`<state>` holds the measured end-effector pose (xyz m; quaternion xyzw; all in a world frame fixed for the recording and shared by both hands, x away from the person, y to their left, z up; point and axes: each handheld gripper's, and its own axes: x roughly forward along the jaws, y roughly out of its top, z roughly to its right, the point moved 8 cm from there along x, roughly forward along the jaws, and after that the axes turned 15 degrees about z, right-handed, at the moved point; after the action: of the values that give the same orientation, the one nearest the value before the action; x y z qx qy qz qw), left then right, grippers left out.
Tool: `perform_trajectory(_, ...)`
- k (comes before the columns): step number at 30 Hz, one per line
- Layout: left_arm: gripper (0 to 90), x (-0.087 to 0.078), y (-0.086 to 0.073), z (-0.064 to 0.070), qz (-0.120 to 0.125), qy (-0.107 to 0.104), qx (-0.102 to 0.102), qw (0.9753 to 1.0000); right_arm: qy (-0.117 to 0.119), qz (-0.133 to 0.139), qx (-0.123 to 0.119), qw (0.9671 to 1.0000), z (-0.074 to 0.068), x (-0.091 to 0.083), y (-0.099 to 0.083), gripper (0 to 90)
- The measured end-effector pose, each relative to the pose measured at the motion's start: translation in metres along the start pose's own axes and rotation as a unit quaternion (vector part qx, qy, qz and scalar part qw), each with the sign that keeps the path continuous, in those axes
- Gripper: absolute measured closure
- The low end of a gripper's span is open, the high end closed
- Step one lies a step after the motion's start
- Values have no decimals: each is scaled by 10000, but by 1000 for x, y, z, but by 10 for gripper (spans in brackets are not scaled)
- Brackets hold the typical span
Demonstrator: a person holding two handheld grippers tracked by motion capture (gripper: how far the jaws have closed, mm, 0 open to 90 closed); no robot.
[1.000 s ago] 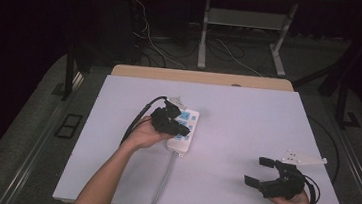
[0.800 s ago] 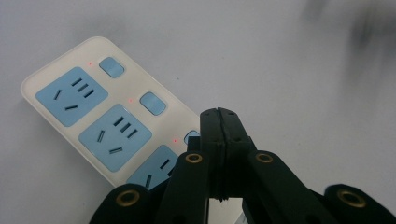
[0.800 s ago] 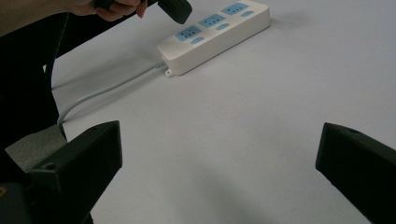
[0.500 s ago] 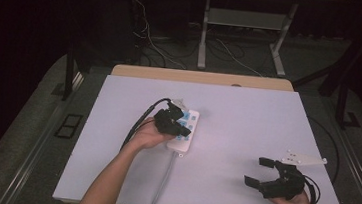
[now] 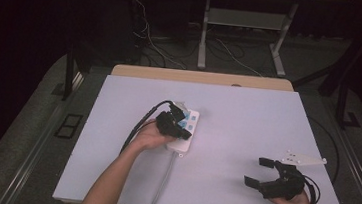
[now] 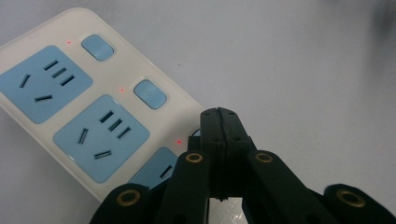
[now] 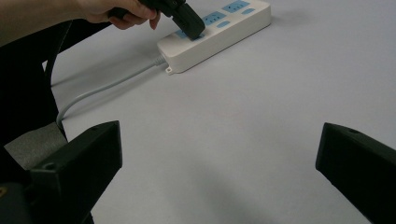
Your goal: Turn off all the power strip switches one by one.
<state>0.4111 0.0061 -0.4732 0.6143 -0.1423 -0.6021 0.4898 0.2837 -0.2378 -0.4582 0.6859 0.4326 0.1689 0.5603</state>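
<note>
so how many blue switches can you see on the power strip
2 in plain sight in the left gripper view: one switch beside the far socket, one beside the middle socket. A third red light sits by the shut left gripper, whose fingers likely hide another switch.

White power strip [image 6: 74, 102], blue sockets [image 6: 100, 136]

Your left forearm reaches in from the bottom edge and slants up toward the middle, its hand [image 5: 151, 135] wrapped around the left tongs [image 5: 173, 124], which tip forward and down with their jaws pressed flat together. Your right hand [image 5: 296, 202] sits low at the near right, holding the right tongs [image 5: 257, 172] level and pointing left, jaws spread wide apart and holding nothing.
</note>
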Motion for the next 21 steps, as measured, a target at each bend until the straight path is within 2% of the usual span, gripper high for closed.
perform_trajectory(6,893,-1,0,-4,50,72,-58,9999,4,-26,-17,10000,0,1,-1,3)
perform_trajectory(7,894,-2,-1,-4,69,50,-114,9999,6,-36,-16,10000,0,1,-1,3)
perform_trajectory(21,897,-2,-3,-6,245,-49,-244,9994,23,-46,-36,10000,-1,1,-1,3)
